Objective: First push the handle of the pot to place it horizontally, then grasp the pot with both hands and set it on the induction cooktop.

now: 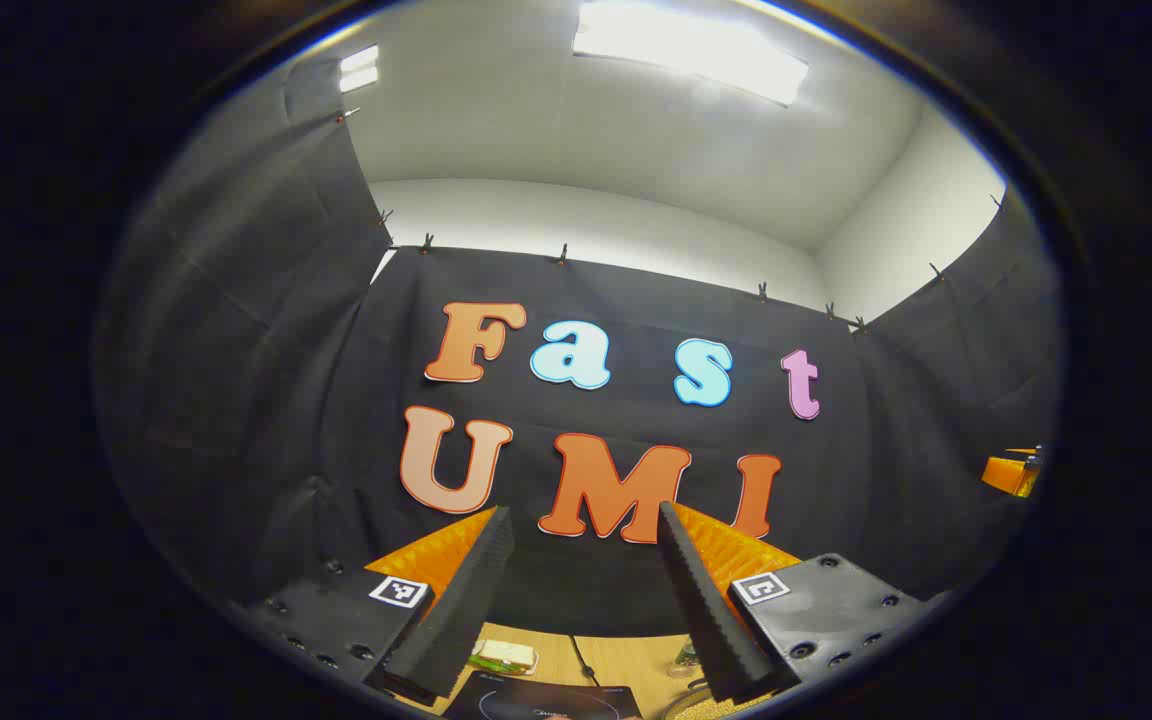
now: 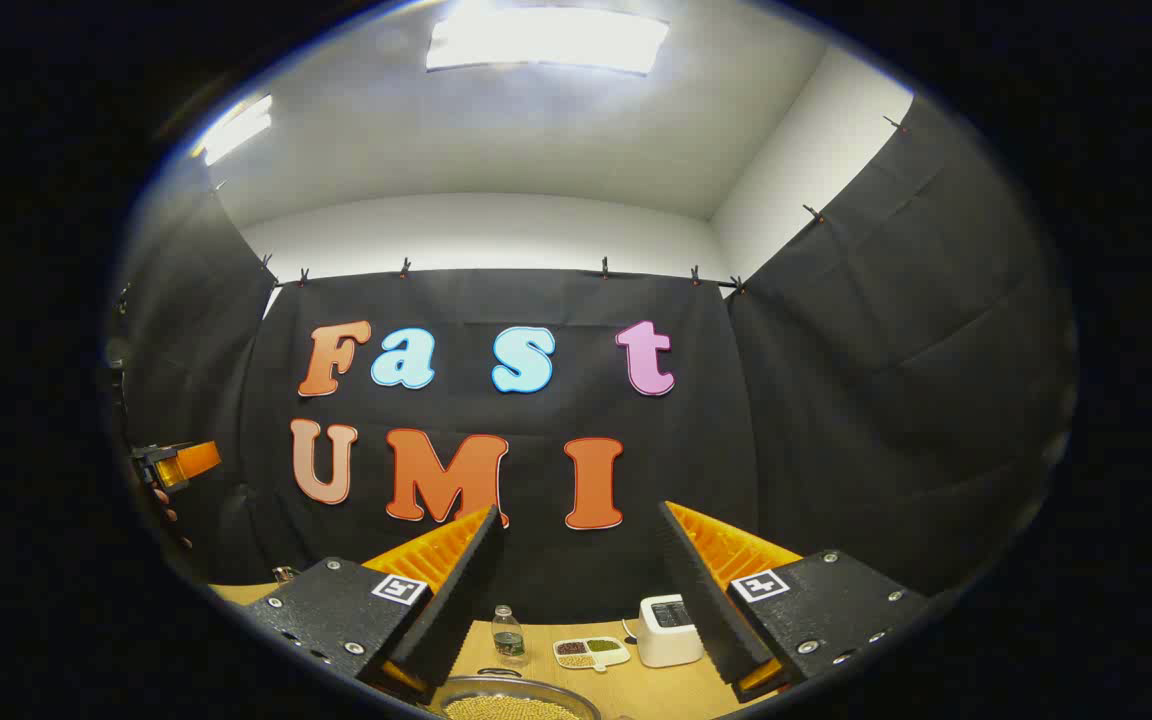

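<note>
Both grippers are held high and level, aimed at the booth wall with jaws spread on nothing, seemingly poised before any push on the handle. From the right gripper (image 2: 576, 560), the round metal pot (image 2: 511, 697) of pale grains sits at six o'clock; the flat black induction cooktop (image 1: 546, 698) lies at six o'clock below the left gripper (image 1: 586, 555). On the wooden table (image 2: 656, 690) stand one clear plastic bottle (image 2: 507, 635), one white divided dish (image 2: 591, 652) and one small white appliance (image 2: 664, 630).

Black cloth (image 2: 836, 400) hangs clipped along its top edge on three sides of the booth. Above it rise white walls (image 2: 496, 235) and a white ceiling (image 1: 636, 130) with bright rectangular light panels (image 2: 546, 40). A wooden table (image 2: 676, 690) lies below.
</note>
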A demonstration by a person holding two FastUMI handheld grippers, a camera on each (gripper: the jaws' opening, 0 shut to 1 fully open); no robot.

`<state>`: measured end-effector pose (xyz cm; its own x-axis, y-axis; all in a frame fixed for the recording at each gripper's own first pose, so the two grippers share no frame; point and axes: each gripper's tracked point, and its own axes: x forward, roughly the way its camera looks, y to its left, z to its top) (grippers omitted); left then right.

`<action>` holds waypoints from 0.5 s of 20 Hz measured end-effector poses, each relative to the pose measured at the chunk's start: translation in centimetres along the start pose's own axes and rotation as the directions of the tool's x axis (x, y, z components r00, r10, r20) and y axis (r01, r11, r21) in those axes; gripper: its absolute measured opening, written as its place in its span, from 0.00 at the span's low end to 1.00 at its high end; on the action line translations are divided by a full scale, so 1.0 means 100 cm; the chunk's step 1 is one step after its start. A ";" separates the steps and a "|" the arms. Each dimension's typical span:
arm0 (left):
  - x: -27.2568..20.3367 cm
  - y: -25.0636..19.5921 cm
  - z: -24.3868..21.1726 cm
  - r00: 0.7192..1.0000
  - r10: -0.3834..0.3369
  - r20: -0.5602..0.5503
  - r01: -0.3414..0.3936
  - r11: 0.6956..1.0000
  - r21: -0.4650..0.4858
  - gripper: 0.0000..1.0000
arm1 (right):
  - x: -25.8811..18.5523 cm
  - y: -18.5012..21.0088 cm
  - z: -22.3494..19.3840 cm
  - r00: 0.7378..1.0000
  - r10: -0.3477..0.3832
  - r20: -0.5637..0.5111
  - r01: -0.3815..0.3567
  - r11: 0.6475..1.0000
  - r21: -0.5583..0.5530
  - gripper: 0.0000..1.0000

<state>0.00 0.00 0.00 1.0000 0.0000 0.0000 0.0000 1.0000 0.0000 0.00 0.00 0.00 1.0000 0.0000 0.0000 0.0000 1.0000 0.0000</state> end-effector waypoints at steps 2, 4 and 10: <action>0.001 0.013 -0.001 0.999 0.050 -0.005 -0.050 0.999 0.019 0.95 | 0.001 0.000 -0.004 1.000 0.001 -0.003 -0.001 1.000 -0.001 0.95; 0.001 0.012 -0.005 0.997 0.070 -0.016 -0.070 0.997 0.018 0.97 | 0.000 0.000 -0.009 1.000 0.007 -0.014 -0.007 1.000 0.000 0.95; 0.003 0.013 0.000 0.996 0.092 0.010 -0.092 0.996 0.005 0.94 | 0.005 0.003 -0.015 0.999 0.019 -0.030 -0.019 1.000 -0.013 0.95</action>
<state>0.34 1.32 0.01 0.9957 0.0918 0.0098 -0.0919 0.9958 0.0052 0.45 0.26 -1.48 0.9994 0.0186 -0.0302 -0.0190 0.9997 -0.0127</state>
